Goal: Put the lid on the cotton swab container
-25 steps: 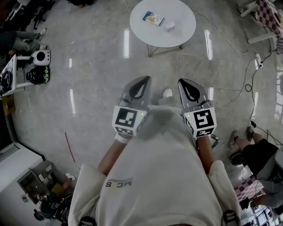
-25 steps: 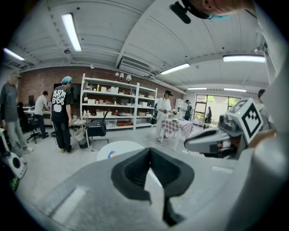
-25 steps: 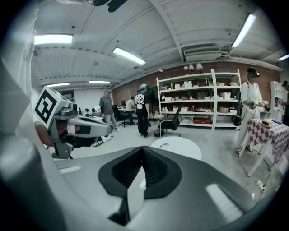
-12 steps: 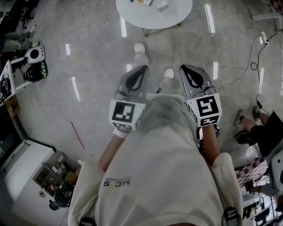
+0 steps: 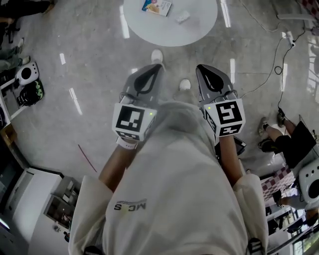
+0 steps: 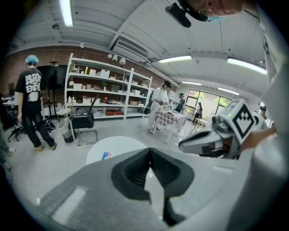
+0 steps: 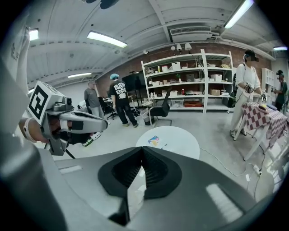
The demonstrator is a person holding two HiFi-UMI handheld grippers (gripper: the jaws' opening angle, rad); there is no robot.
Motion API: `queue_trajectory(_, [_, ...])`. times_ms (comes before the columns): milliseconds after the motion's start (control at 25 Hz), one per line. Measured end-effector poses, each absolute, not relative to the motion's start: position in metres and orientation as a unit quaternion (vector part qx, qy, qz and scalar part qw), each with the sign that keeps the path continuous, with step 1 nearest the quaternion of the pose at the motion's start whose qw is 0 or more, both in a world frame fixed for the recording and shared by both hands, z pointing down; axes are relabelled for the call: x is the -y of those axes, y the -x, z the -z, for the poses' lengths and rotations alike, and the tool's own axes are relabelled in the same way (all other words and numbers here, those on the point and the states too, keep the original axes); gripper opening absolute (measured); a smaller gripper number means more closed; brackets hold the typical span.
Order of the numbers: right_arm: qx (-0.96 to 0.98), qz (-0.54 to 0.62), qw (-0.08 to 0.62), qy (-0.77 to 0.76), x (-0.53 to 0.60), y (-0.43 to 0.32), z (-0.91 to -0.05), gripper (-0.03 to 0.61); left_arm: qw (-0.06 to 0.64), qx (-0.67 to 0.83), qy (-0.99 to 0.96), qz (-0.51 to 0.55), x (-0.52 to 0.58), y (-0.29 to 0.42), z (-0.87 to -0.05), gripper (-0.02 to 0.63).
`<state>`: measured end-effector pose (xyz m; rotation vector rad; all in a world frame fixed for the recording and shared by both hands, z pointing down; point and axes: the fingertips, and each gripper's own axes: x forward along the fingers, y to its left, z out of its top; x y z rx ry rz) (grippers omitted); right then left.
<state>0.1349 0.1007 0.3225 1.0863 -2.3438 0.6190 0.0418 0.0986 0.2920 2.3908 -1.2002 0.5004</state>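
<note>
Two pairs of jaws, and both are pressed together at the tips with nothing between them. The left gripper (image 6: 150, 153) and the right gripper (image 7: 143, 151) are held side by side in front of the chest, near each other but apart.

We judge that the task proper has not begun. The step in hand is reaching the surface (image 5: 199, 31), a round white one well ahead of both jaws and below them, across open floor (image 5: 89, 60).

On it, ahead of the left jaws, lies a colourful flat packet (image 5: 156, 6). Just beside the packet, ahead of the gap between the two pairs of jaws, sits a small white item (image 5: 182, 16). We take this to be the container, but it is too small to say whether the lid is with it, on it or elsewhere. It looks pale, low and boxy, and we can tell no more.

The next move, as we read it, calls for bringing both jaws over the surface and opening them. Then we must find the lid, so one pair can steady the container while the other takes the lid.
</note>
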Motion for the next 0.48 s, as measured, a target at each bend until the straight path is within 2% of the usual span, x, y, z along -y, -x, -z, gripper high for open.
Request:
queue_trajectory(240, [0.829, -0.229, 0.266, -0.434, -0.017, -0.090, -0.316, 0.000, 0.223, 0.387, -0.877, -0.176, -0.009, 0.007, -0.297, 0.000])
queue_trajectory(480, [0.806, -0.206, 0.316, -0.456, 0.034, -0.071, -0.314, 0.000, 0.217, 0.340, -0.901, -0.162, 0.060, 0.023, -0.310, 0.000])
